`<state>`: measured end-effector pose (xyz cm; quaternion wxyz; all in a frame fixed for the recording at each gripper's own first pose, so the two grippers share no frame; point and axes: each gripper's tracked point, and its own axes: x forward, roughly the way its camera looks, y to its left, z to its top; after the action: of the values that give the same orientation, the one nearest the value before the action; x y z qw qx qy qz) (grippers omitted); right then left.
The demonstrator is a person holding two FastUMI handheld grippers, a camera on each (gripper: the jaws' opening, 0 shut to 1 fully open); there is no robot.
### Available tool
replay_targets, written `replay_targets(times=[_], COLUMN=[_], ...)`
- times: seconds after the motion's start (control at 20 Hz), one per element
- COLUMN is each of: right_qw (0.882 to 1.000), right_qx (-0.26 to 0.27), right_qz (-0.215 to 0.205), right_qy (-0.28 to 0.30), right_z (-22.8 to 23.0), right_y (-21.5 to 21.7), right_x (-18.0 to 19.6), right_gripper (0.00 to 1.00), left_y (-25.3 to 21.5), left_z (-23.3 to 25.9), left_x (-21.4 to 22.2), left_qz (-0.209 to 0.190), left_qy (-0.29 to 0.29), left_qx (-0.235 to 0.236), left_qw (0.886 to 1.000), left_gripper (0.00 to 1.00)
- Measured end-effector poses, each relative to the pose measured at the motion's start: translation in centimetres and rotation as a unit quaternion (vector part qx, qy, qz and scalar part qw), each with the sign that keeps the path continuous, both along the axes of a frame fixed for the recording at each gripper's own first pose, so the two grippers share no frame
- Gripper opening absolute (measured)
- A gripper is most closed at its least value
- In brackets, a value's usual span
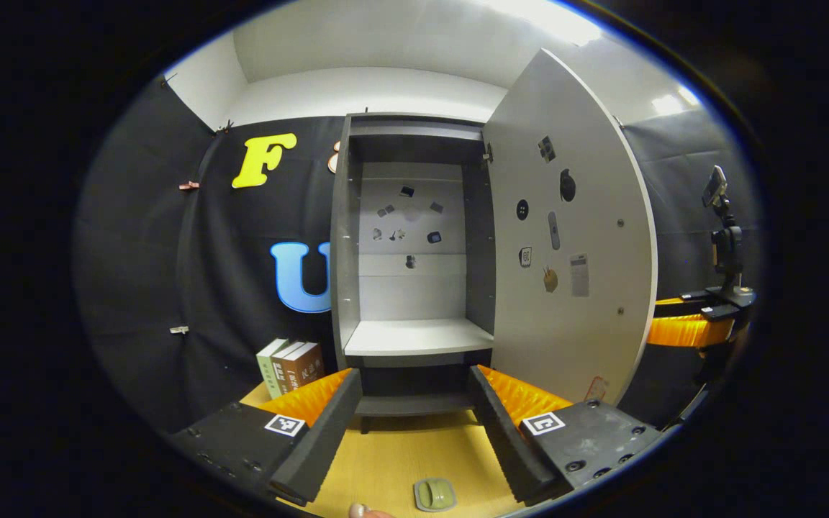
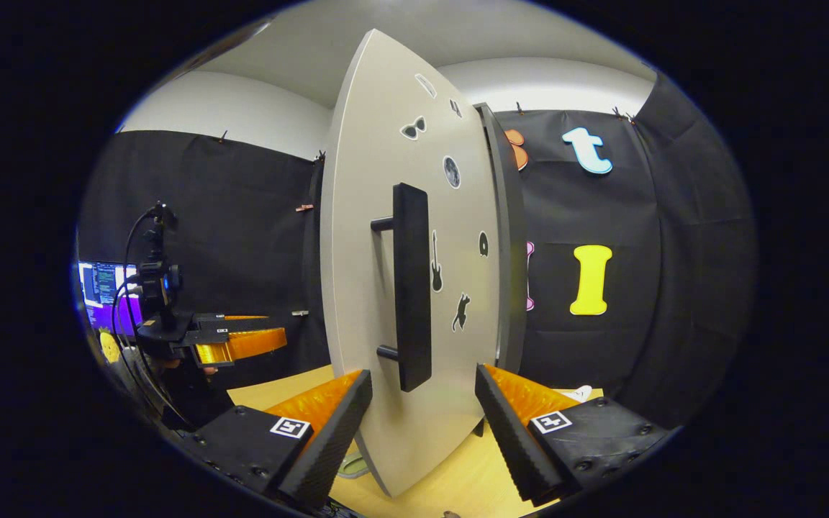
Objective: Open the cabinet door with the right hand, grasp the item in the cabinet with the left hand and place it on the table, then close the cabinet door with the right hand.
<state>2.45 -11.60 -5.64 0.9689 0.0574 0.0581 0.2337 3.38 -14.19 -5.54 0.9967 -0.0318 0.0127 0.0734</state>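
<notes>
The grey cabinet (image 1: pixel 414 237) stands open, its door (image 1: pixel 573 237) swung out to the right. Its inner shelf (image 1: pixel 418 334) is bare. A small grey-green rounded item (image 1: pixel 435 495) lies on the yellow table (image 1: pixel 400 453) in front of the cabinet, below my left gripper (image 1: pixel 414 381). That gripper is open and holds nothing. In the right gripper view the door (image 2: pixel 386 216) is close, its black bar handle (image 2: pixel 412 288) upright. My right gripper (image 2: pixel 423 378) is open, with the handle's lower end between its fingers and not pressed. The other gripper (image 2: pixel 234 344) shows far left.
Several books (image 1: pixel 291 365) stand on the table left of the cabinet. A fingertip (image 1: pixel 364 511) shows at the bottom edge. The right gripper (image 1: pixel 688 329) and its camera mount (image 1: pixel 724 237) sit past the door's edge. A lit monitor (image 2: pixel 101 284) is at the far left.
</notes>
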Motion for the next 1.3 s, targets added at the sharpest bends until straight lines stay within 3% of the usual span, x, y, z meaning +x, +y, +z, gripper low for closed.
replay_targets(times=[0.3,0.45,0.6,0.75,1.05,1.3], right_qw=[0.998,0.998,0.997,0.997,0.99,0.981], right_qx=[-0.014,-0.009,-0.003,0.002,-0.015,-0.039], right_qz=[-0.054,-0.065,-0.069,-0.07,-0.126,-0.178], right_qy=[-0.005,-0.011,-0.018,-0.044,-0.063,-0.06], right_z=[-0.3,-0.5,-0.9,1.1,2.4,2.6], right_y=[8.2,13.1,17.0,19.9,16.5,12.9], right_x=[0.5,2.6,5.0,4.7,3.2,3.1], right_gripper=[0.95,0.95,0.95,0.97,0.97,0.97], left_y=[5.7,8.0,10.8,12.8,12.1,9.2], left_z=[0.3,-0.6,-1.0,-1.4,-0.6,0.5], left_x=[0.6,0.2,-1.0,-1.6,-1.7,-0.8], left_qz=[-0.075,-0.11,-0.123,-0.126,-0.124,-0.132], left_qy=[0.012,0.011,0.018,0.023,0.004,-0.006], left_qx=[0.011,-0.008,-0.017,-0.004,-0.031,-0.026], left_qw=[0.997,0.994,0.992,0.992,0.992,0.991], left_gripper=[0.93,0.95,0.93,0.95,0.95,0.95])
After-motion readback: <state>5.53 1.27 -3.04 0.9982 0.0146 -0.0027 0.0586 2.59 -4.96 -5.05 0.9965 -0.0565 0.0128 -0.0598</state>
